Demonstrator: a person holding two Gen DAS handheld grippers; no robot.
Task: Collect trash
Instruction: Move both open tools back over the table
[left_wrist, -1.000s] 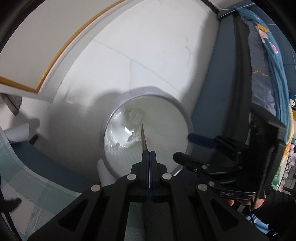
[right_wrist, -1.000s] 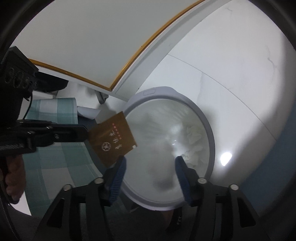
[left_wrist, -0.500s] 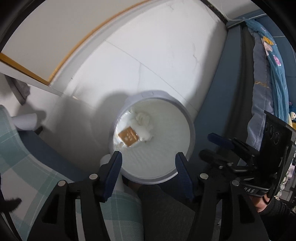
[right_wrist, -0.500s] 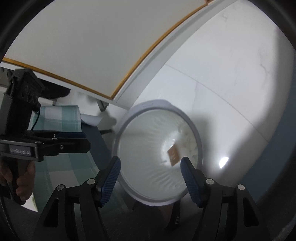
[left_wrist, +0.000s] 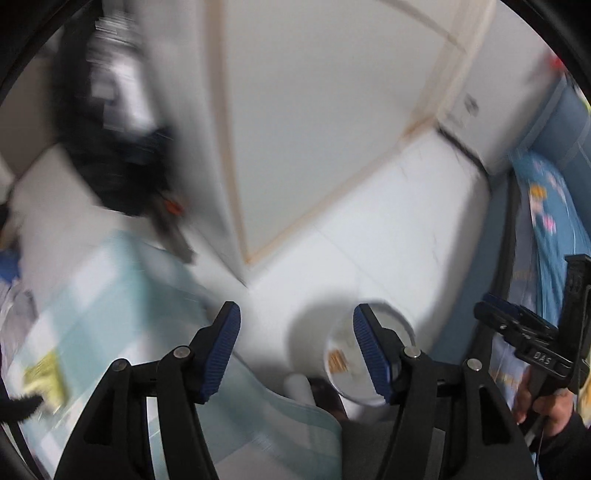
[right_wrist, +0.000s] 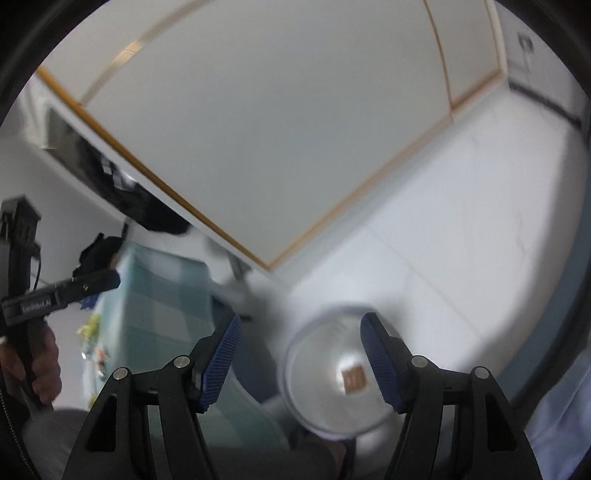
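Below both cameras, on the white tiled floor (right_wrist: 461, 229), sits the round white waste bin with a grey rim (right_wrist: 295, 354). Brown square wrapper with printed marks (right_wrist: 355, 380) lies flat at the bottom of the bin; in the left wrist view it shows as a blurred orange-brown patch (left_wrist: 337, 361) against the inner wall.

Left hand-held gripper (left_wrist: 295, 347): blue ribbed pads spread and opening further, nothing between them, well above the bin. Left view is heavily motion-blurred.

Right hand-held gripper (right_wrist: 300, 354): pads spread wide, nothing pinched, also above the bin; its right pad overlaps the bin rim in the picture only.

Each gripper shows in the other's view, held by a bare hand (right_wrist: 37, 365) at the left edge of the right view, and by a hand with a dark sleeve (left_wrist: 546, 398) at the right edge of the left view.

Worktop with teal-and-white checked cloth (right_wrist: 162, 295) is left of the bin; a blurred yellow-green scrap (left_wrist: 44, 376) lies on it. Blue patterned bedding (left_wrist: 554, 229) runs along the right edge. White panel with a thin orange-brown border (right_wrist: 258, 129) stands behind the bin.
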